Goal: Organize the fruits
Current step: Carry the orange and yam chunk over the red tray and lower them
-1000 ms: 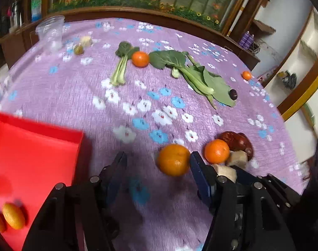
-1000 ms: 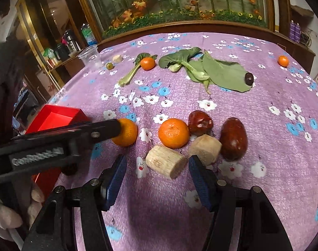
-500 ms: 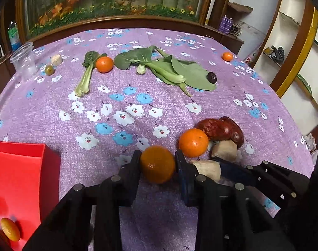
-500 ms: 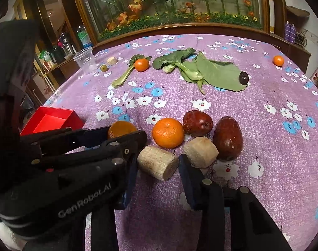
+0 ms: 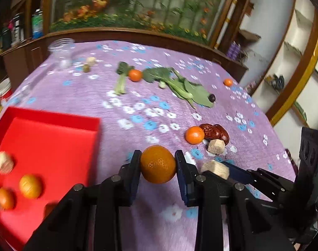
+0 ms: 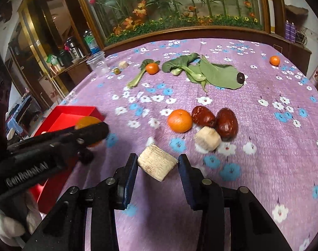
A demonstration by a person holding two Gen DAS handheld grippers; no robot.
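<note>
My left gripper (image 5: 157,165) is shut on a large orange (image 5: 157,164) and holds it above the purple cloth, right of the red tray (image 5: 43,146). The tray holds small oranges (image 5: 30,186) and a pale chunk (image 5: 4,163). My right gripper (image 6: 157,164) is shut on a pale cut chunk (image 6: 156,164), lifted off the cloth. On the cloth lie another orange (image 6: 179,121), two red dates (image 6: 227,123) and a second pale chunk (image 6: 208,139). The left gripper and its orange (image 6: 87,123) show at the left of the right wrist view.
Leafy greens (image 6: 211,73) with a dark fruit (image 6: 240,77), a small orange (image 6: 152,68) and another at the far right (image 6: 274,60) lie farther back. A clear plastic cup (image 6: 97,63) stands at the back left. The table edge drops off at the right.
My left gripper closed on the large orange, lifted it and moved left towards the red tray. My right gripper closed on the pale chunk and raised it.
</note>
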